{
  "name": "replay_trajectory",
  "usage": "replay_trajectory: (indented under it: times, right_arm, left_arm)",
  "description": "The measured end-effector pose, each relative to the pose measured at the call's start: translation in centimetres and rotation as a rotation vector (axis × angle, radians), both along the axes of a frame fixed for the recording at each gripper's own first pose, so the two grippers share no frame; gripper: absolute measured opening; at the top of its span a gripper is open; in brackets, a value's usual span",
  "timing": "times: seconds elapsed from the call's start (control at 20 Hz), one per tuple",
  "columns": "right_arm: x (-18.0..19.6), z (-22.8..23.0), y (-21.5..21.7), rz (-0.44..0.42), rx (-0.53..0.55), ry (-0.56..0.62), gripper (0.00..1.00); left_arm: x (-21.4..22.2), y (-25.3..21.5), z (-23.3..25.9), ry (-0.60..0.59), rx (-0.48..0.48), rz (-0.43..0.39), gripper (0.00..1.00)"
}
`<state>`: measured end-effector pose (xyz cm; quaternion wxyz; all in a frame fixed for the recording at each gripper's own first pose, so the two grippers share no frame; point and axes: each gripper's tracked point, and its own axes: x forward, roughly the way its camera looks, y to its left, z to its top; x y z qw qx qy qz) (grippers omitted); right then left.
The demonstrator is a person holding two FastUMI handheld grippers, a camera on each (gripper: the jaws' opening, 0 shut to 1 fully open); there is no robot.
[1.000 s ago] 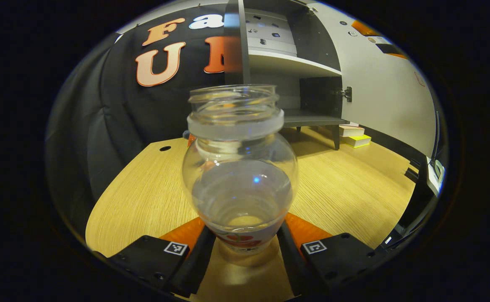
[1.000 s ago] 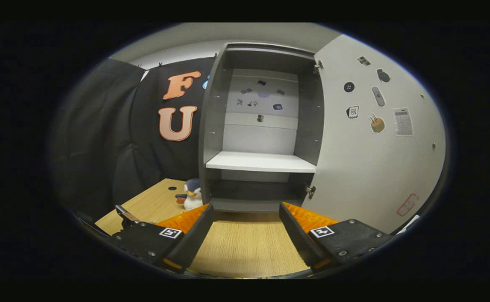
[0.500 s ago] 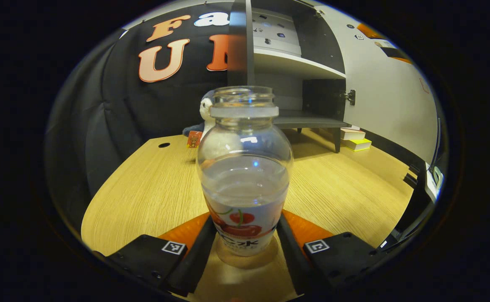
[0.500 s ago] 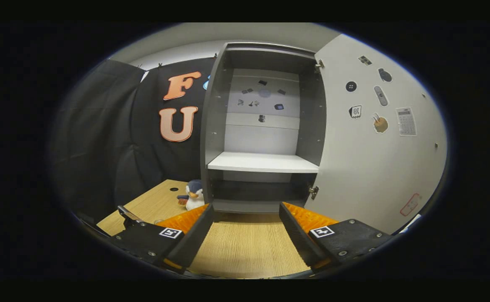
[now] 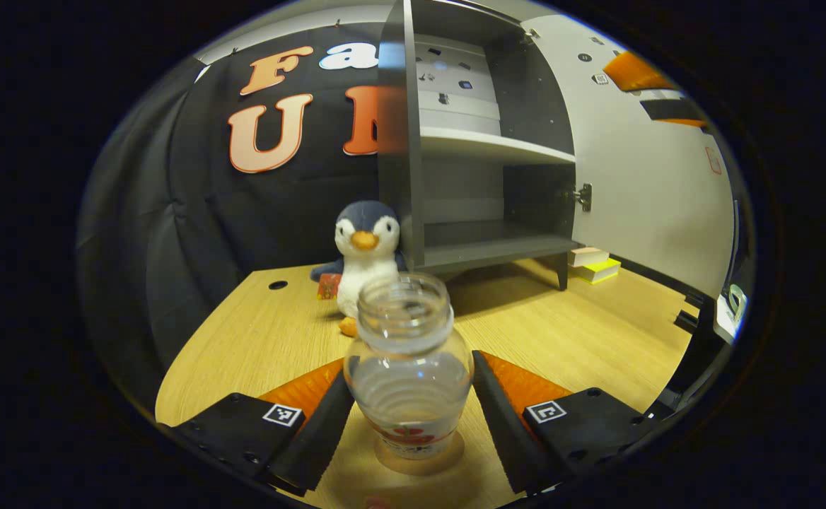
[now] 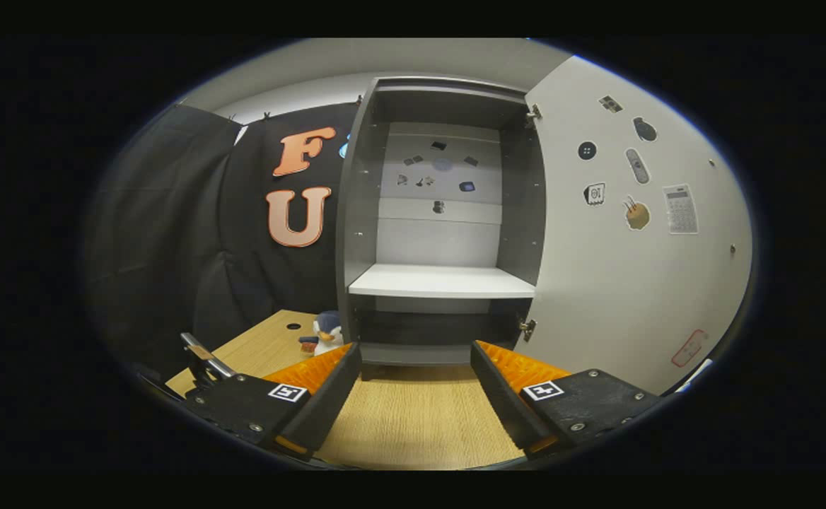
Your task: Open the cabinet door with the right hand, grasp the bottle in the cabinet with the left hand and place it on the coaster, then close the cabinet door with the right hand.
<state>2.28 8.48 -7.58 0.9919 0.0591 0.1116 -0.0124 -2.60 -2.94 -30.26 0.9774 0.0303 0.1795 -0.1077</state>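
bottle point(image 5: 409, 375) on the coaster point(image 5: 420, 461), left tool point(image 5: 409, 417) spread open around it, not gripping.
risk: a finger clips the bottle and tips it. right tool point(image 6: 416, 385) open, facing open cabinet door point(image 6: 632, 233).

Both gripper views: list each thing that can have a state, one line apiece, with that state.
Grey cabinet door: swung wide open.
Grey cabinet: shelves bare.
Clear uncapped plastic bottle with red fruit label: upright on the round tan coaster, no cap.
Left gripper: open, its fingers either side of the bottle with gaps.
Right gripper: open, holding nothing.
Plush penguin: upright on the wooden table.
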Motion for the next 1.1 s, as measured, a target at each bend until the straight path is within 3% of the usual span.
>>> replay_trajectory:
  times: [0.35, 0.45, 0.75, 0.95, 1.1]
  right_arm:
    - [0.1, 1.3, -2.1, -0.032, -0.015, -0.044, 0.93]
    - [0.0, 1.8, -2.8, -0.042, -0.007, -0.053, 0.97]
    - [-1.5, 3.7, -6.1, -0.097, -0.012, -0.075, 0.97]
    - [-4.4, 5.4, -10.4, -0.176, -0.041, -0.085, 0.93]
    - [-7.0, 6.8, -13.8, -0.265, -0.081, -0.097, 0.95]
  left_arm:
    - [2.0, 0.6, 7.1, -0.102, -0.052, 0.04, 0.99]
    - [2.3, 0.6, 8.8, -0.12, -0.057, 0.044, 0.99]
    - [3.7, -0.1, 14.3, -0.152, -0.091, 0.052, 0.99]
    - [5.0, -0.8, 19.1, -0.227, -0.092, 0.037, 0.99]
    - [5.6, -1.7, 22.0, -0.27, -0.085, 0.022, 0.99]
